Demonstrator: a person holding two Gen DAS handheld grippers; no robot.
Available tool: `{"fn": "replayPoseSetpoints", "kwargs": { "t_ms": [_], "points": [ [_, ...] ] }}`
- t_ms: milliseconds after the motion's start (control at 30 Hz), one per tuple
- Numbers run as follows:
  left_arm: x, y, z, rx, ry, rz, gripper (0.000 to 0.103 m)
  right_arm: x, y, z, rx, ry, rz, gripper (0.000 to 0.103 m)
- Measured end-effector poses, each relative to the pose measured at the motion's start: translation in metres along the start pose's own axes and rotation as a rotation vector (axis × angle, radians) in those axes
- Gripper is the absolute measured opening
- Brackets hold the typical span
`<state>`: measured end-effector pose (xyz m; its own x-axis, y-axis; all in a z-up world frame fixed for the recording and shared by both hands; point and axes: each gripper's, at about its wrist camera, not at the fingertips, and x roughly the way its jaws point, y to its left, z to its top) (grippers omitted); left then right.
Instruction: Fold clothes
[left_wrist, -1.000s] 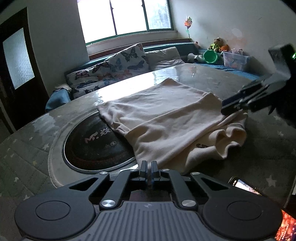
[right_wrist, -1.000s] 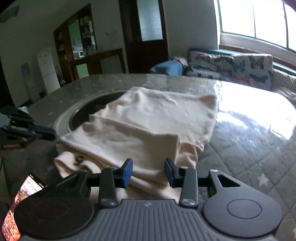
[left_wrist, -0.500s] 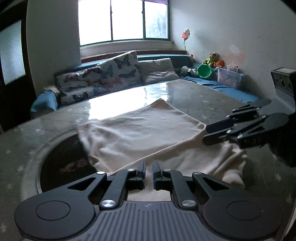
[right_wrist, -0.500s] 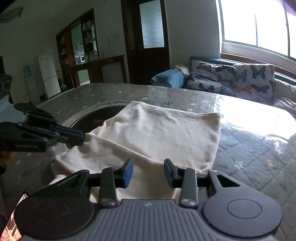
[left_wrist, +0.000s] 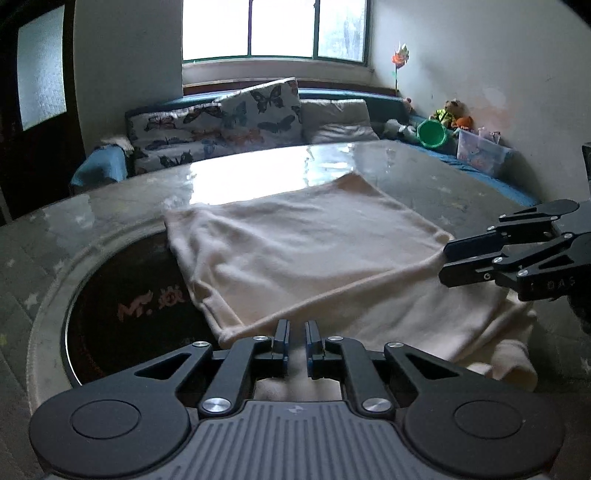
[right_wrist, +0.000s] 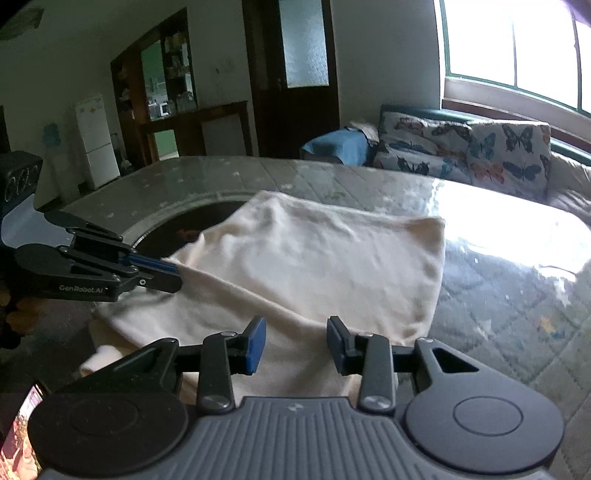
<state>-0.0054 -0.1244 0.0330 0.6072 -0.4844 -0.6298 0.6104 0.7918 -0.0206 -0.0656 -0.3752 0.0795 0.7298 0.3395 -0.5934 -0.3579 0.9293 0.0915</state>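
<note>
cream garment (left_wrist: 317, 251) folded on the worktop (left_wrist: 110, 206), left gripper (left_wrist: 296, 334) fingers opening, cloth between them, right gripper (right_wrist: 295, 341) fingers part-open over the fold

It was a living room in a home. A long sofa (left_wrist: 332, 107) with butterfly cushions (left_wrist: 258, 110) stood under a big window (left_wrist: 273, 27). Soft toys (left_wrist: 452, 112) and a plastic box (left_wrist: 480, 153) lay in the corner. Behind a wooden door (right_wrist: 295, 74) side, a white fridge (right_wrist: 96, 140) and shelves (right_wrist: 166, 85) were visible. The big table (right_wrist: 498, 295) had a quilted cover.
</note>
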Motion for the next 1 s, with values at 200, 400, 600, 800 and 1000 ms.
{"fn": "replayPoseSetpoints", "kwargs": {
  "t_ms": [200, 400, 600, 800, 1000],
  "points": [
    [0.012, -0.001, 0.006, 0.025, 0.002, 0.017, 0.016, 0.017, -0.004, 0.0, 0.015, 0.027, -0.018, 0.037],
    [0.012, 0.0, 0.008, 0.031, -0.005, 0.024, 0.02, 0.009, -0.002, 0.006, 0.001, 0.006, -0.01, 0.037],
    [0.018, -0.003, 0.006, 0.07, 0.011, 0.035, 0.022, 0.016, 0.001, 0.001, -0.017, 0.027, -0.023, 0.037],
    [-0.003, -0.004, 0.004, 0.082, -0.021, 0.027, 0.025, -0.007, 0.01, -0.001, -0.063, 0.01, 0.003, 0.038],
    [-0.02, -0.015, -0.014, 0.141, 0.003, -0.007, 0.027, -0.013, 0.019, -0.018, -0.112, 0.059, 0.016, 0.038]
  ]
}}
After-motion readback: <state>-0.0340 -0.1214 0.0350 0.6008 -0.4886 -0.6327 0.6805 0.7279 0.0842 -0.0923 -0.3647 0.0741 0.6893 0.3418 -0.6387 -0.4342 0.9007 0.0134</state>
